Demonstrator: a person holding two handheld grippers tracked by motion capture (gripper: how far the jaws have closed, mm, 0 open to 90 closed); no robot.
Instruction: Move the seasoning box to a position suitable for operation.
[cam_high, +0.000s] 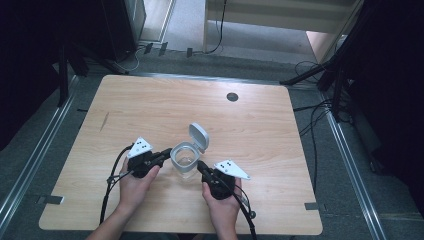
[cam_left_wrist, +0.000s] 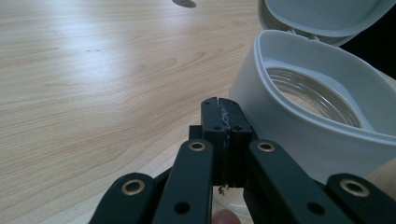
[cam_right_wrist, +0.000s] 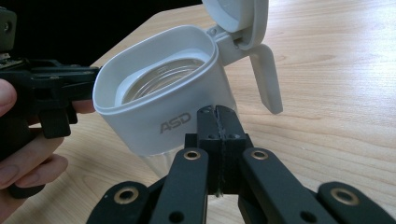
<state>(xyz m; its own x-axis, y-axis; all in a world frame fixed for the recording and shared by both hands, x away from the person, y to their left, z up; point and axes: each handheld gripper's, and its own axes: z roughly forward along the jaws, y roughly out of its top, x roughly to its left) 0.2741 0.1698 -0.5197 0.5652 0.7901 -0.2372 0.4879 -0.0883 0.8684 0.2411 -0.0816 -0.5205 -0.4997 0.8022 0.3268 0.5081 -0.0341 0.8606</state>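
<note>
the left gripper (cam_left_wrist: 223, 109) has two black jaws, and they are pressed tight together with nothing between them. just to the right of the tips is a white plastic container with a clear glass inside (cam_left_wrist: 299, 135). the tips sit very close to its side, maybe touching it, but that is hard to tell. its white flip lid (cam_left_wrist: 327, 16) stands open at the top. all of this is on a light wooden table (cam_left_wrist: 93, 84). a small dark round spot (cam_left_wrist: 184, 3) sits far back on the wood. a fingertip (cam_left_wrist: 225, 217) peeks in at the bottom.
</note>
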